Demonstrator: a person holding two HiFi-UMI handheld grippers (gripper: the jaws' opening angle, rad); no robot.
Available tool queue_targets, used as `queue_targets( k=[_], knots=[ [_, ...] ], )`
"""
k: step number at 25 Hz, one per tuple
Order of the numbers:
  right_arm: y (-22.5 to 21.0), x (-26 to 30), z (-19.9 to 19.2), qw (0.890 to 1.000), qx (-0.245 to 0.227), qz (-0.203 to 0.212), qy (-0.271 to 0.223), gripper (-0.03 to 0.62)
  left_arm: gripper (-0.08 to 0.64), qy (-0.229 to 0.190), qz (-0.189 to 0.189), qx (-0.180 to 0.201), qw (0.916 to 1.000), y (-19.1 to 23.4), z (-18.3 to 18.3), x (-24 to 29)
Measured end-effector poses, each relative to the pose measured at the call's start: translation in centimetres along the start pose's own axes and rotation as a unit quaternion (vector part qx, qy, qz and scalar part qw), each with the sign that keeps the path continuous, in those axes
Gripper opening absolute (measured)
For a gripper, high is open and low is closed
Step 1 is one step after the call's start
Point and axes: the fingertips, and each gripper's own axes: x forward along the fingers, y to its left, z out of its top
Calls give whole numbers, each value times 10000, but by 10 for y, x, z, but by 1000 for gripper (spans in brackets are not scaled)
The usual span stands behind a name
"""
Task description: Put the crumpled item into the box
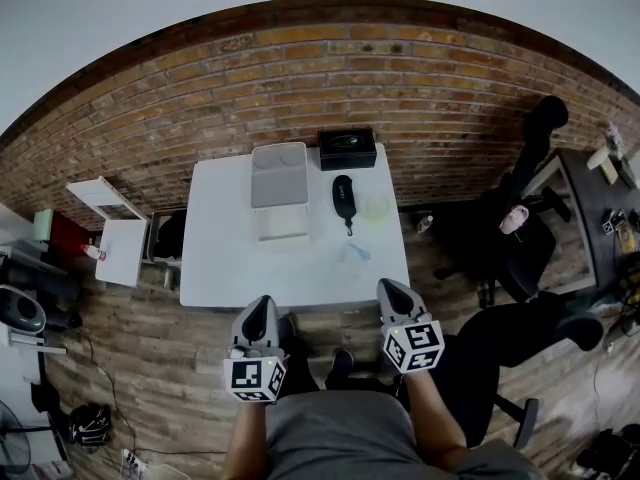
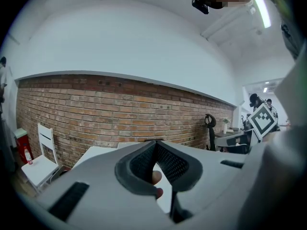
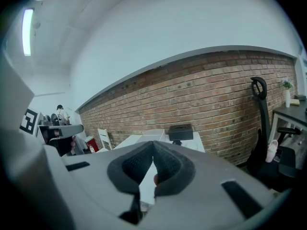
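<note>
A white table (image 1: 240,258) stands ahead of me against the brick wall. An open white box (image 1: 281,230) with its grey lid tipped back sits on the table's far middle. To its right lies a pale, see-through crumpled item (image 1: 376,208), too faint to make out well. A small clear bluish scrap (image 1: 356,253) lies nearer the front edge. My left gripper (image 1: 263,305) and right gripper (image 1: 390,286) hover just short of the table's front edge, both shut and empty. In the left gripper view the left gripper (image 2: 155,144) has its pads together, as does the right gripper (image 3: 153,144) in its own view.
A black box (image 1: 347,148) stands at the table's back edge and a black oblong case (image 1: 343,197) lies beside the white box. A white chair (image 1: 113,236) stands left of the table. A black office chair (image 1: 515,253) and a dark desk (image 1: 600,218) are on the right.
</note>
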Motion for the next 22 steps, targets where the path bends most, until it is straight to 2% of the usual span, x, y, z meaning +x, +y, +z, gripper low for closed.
queue_targets(
  k=[10, 13, 22],
  knots=[
    [-21, 34, 10, 9989, 109, -453, 64, 4, 6, 23, -548, 52, 9985, 13, 10, 61],
    [-23, 46, 10, 9982, 326, -481, 110, 3, 6, 121, -733, 40, 9972, 19, 5, 77],
    [-30, 72, 16, 9953, 454, -848, 84, 5, 6, 282, -1137, -61, 9931, 34, -1, 116]
  ],
)
